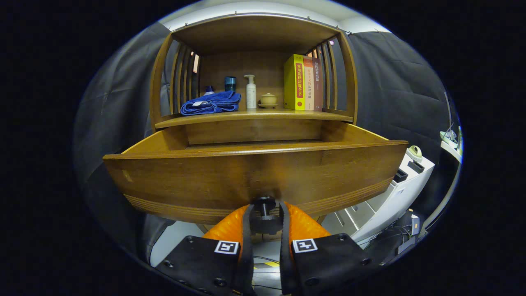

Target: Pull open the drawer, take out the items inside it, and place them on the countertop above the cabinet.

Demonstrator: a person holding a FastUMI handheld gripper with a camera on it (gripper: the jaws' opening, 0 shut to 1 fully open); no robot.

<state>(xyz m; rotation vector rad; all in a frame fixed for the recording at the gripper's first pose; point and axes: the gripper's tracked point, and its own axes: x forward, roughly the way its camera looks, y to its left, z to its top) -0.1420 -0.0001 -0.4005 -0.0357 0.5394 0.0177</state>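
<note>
Two fingers of the gripper (265, 213) closed around the stem of the knob (264, 204), low centre of frame, pressing it from both sides. Drawer (254, 172) pulled well out, its front panel spanning mid-frame, long axis running left to right, right up against the fingertips. Open cavity just above and beyond that panel; contents hidden behind the front wall, cannot tell what lies inside. Countertop (254, 116) higher still, upper centre, carrying a blue towel (211, 102), pump bottle (250, 92) and books (304, 82). Next, probably: release, lift up and over.
</note>
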